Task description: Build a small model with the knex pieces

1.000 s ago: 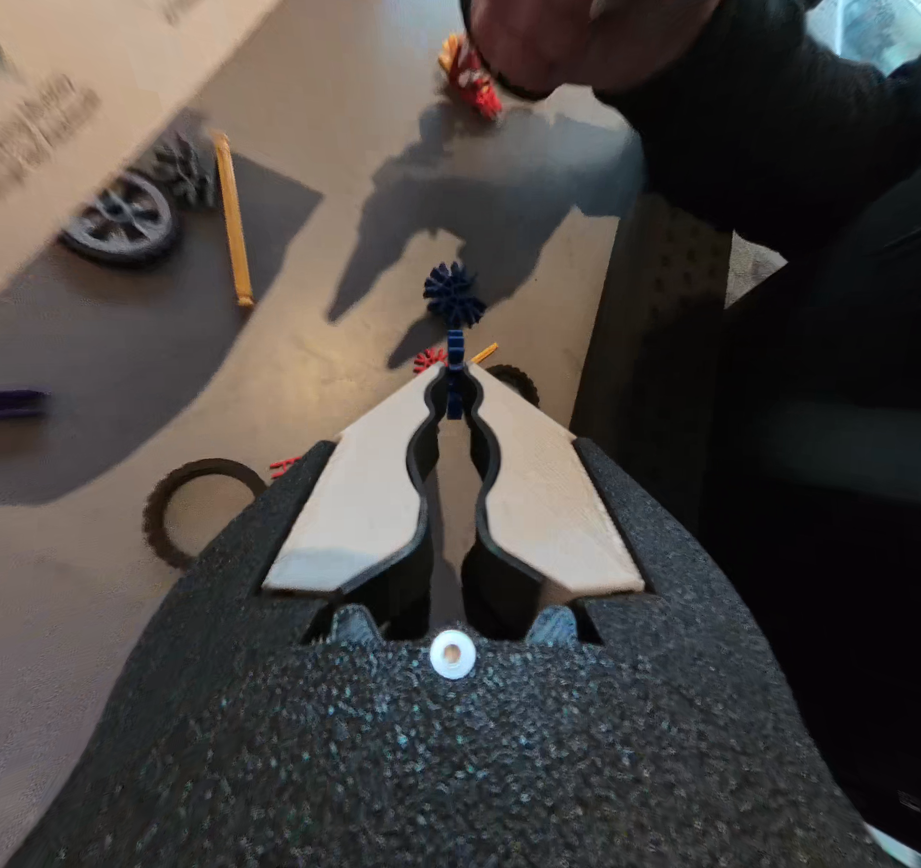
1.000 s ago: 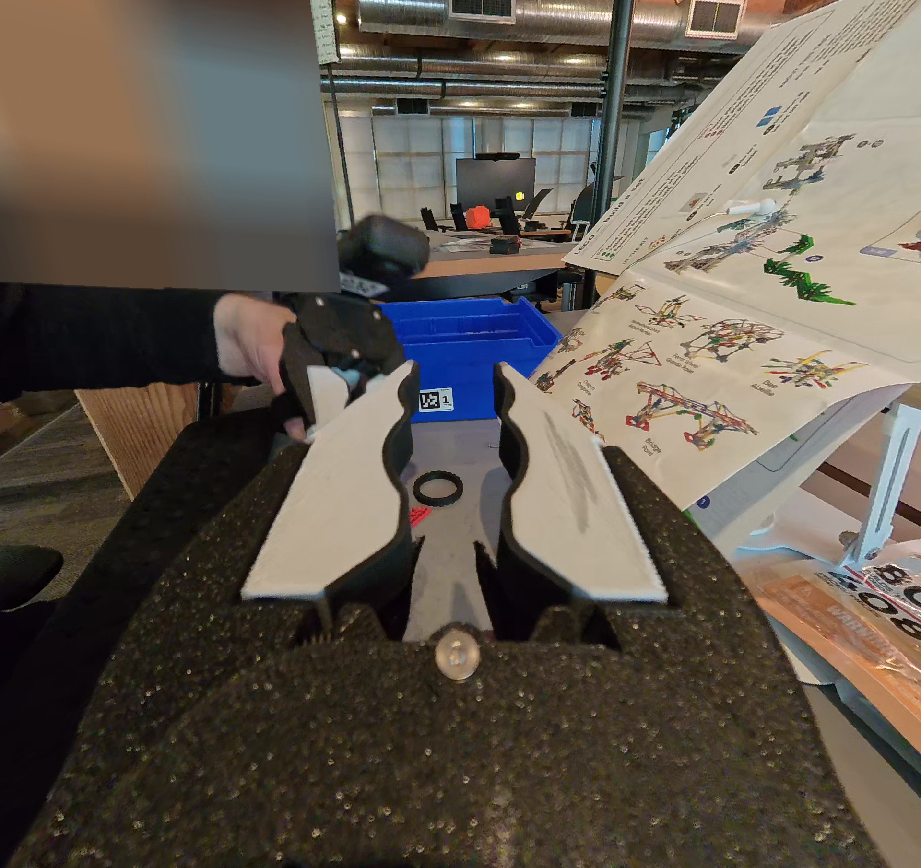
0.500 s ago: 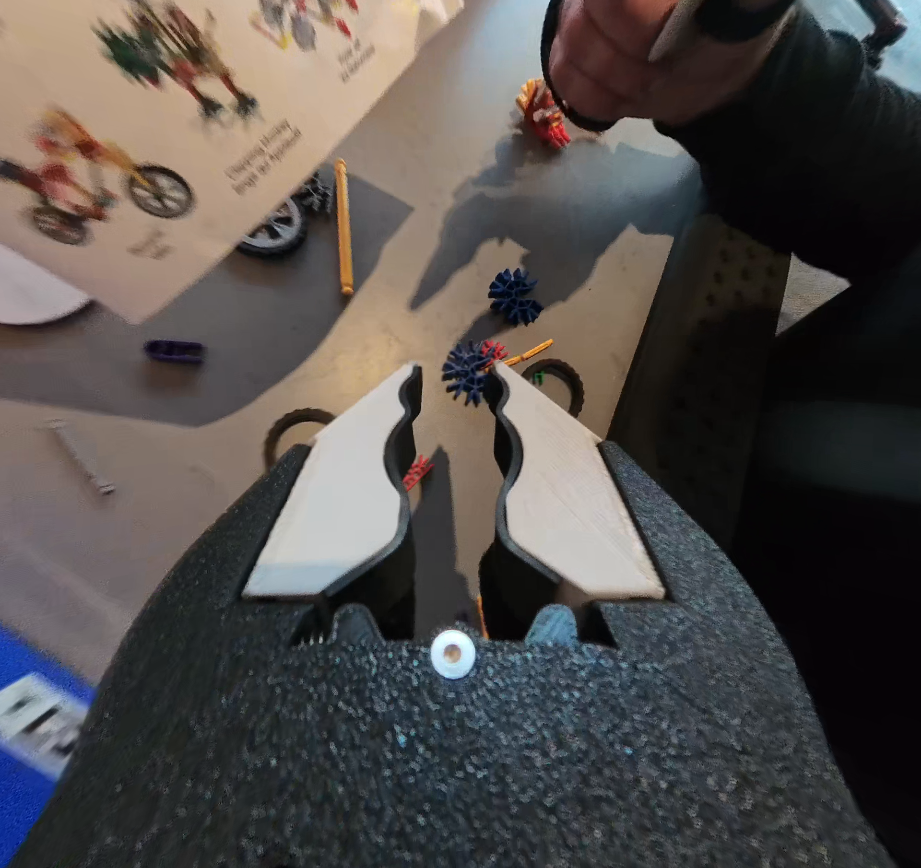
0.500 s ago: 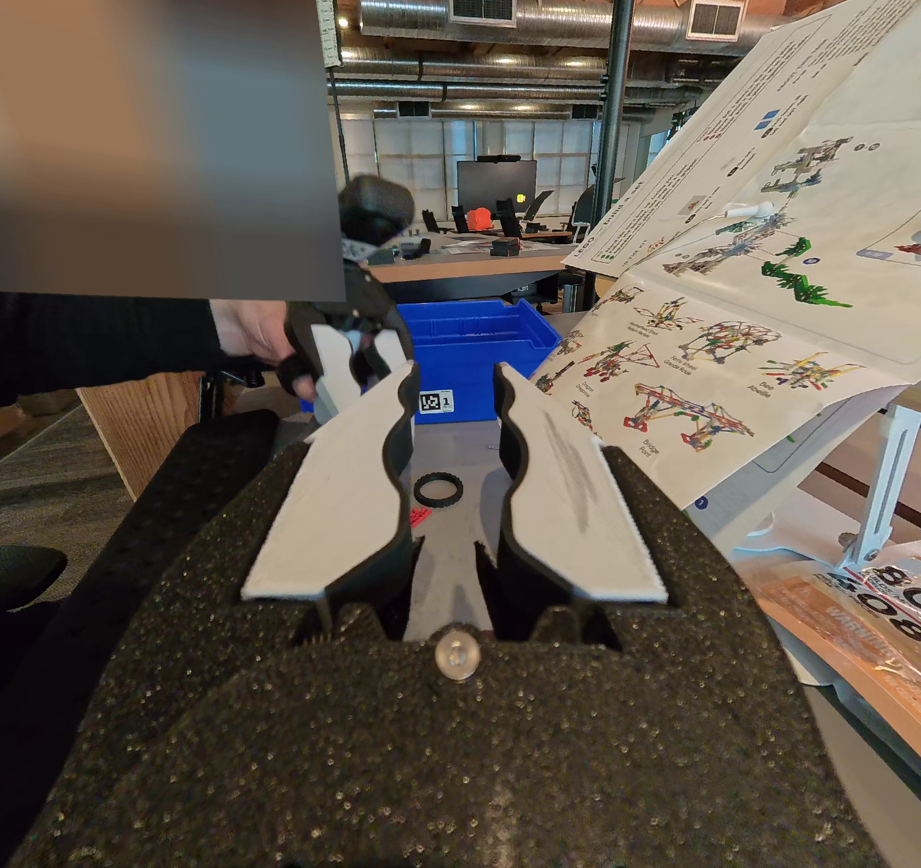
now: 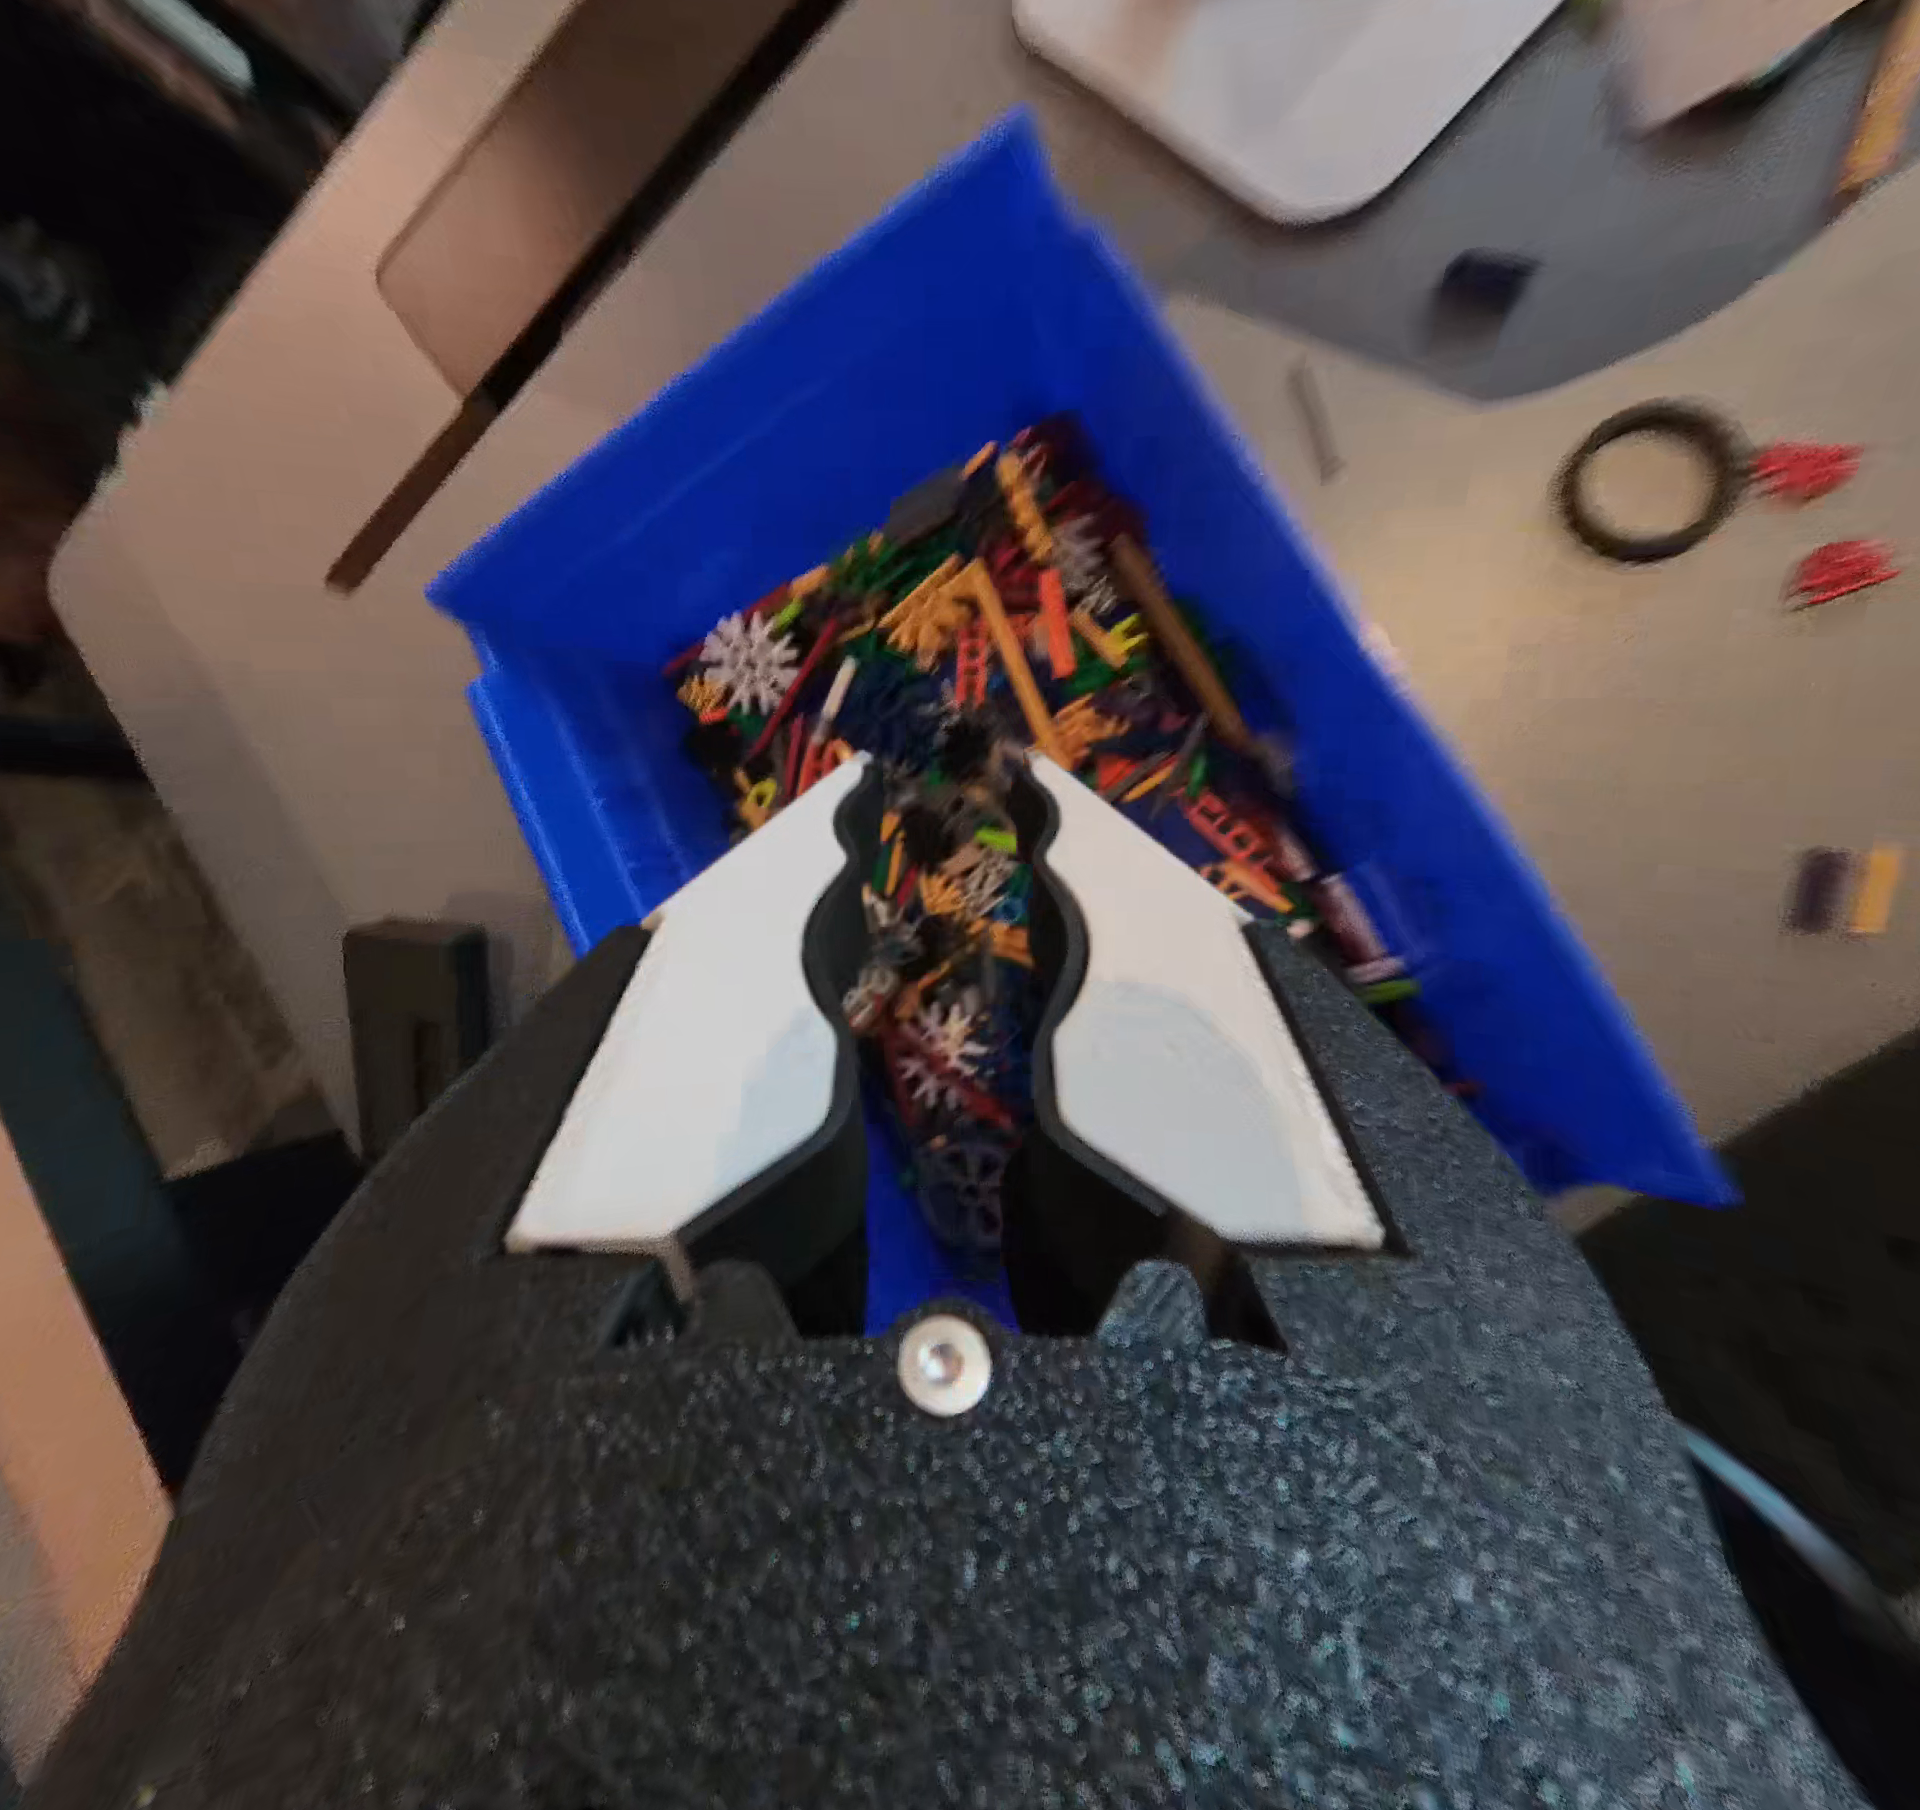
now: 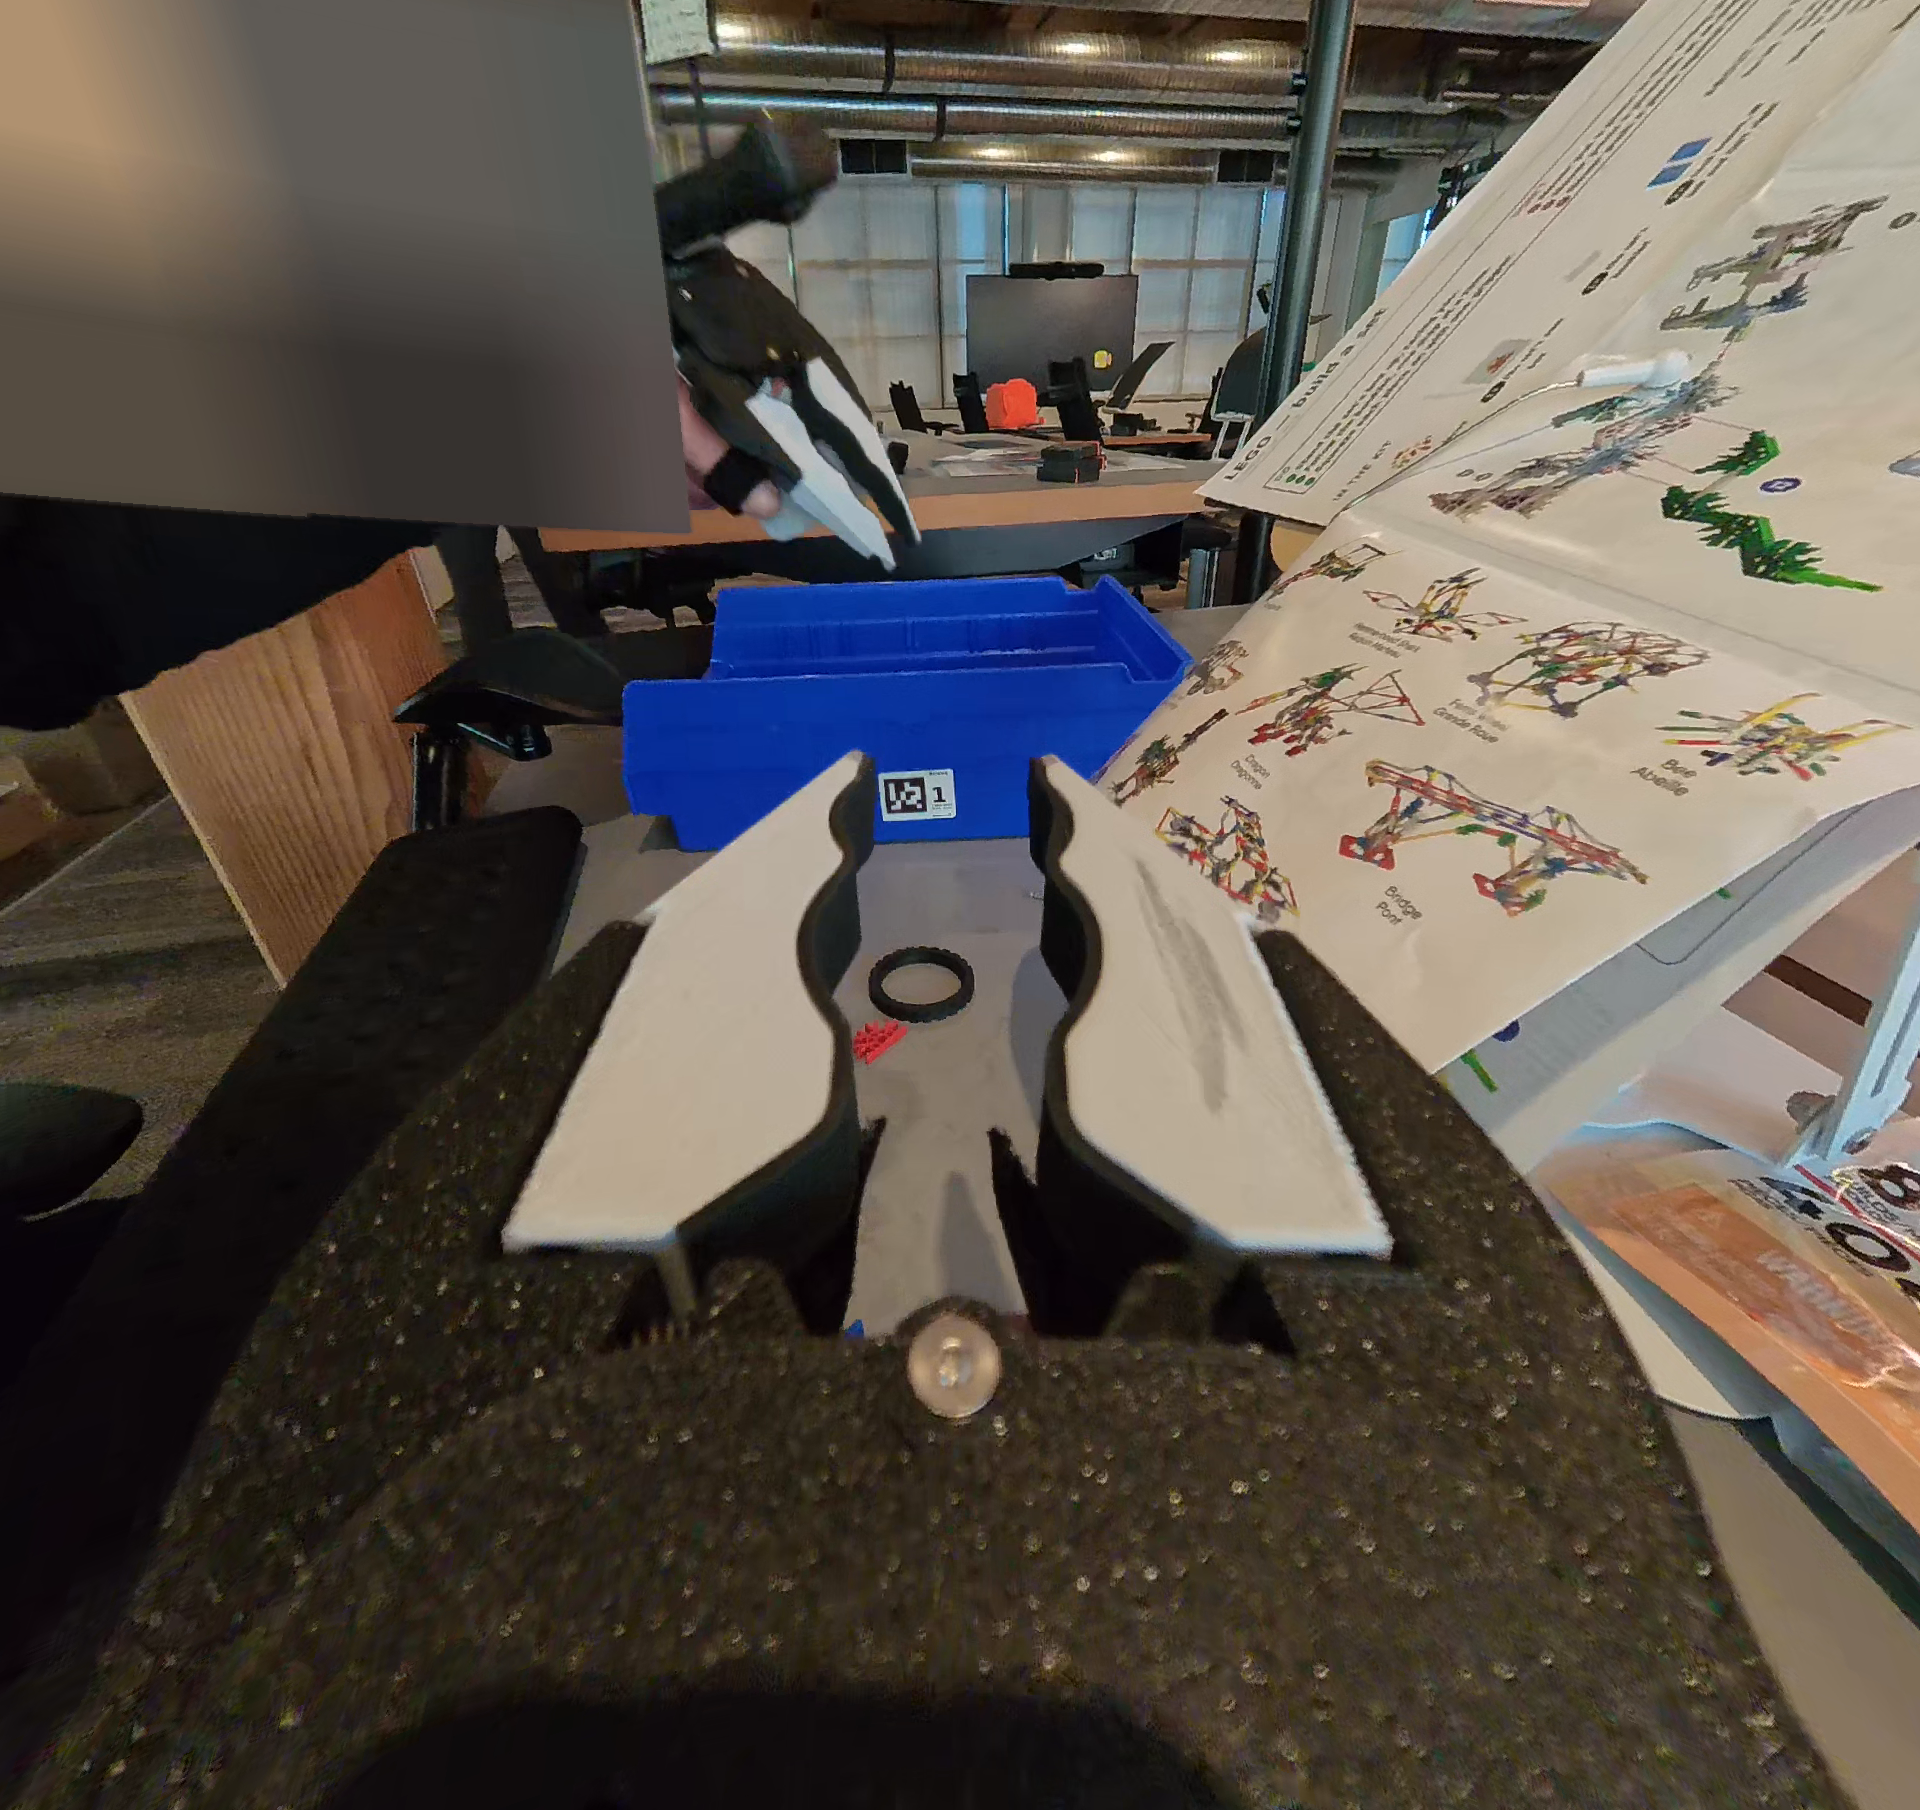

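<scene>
**Both grippers empty, left one above the blue bin**

Grey tabletop [image 6: 940, 913] is seen under both views, with an open workshop of desks and ceiling ducts behind. On it a blue bin [image 5: 862, 389] is set, filled with a jumble of small coloured building pieces [image 5: 997, 638]. The left gripper [image 5: 948, 773] is held above the bin, pointed down into it, its fingers spread moderately with nothing between them; the view is blurred. Beside the bin, on the tabletop, a black rubber ring [image 6: 921, 983] is laid, with a small red piece [image 6: 879, 1041] just next to it. The right gripper [image 6: 945, 786] is held low over the tabletop on the near side of the bin, pointed at the bin's front wall, its fingers spread wide and empty. To the right of the bin a printed instruction sheet [image 6: 1507, 721] is propped at a slant.
</scene>
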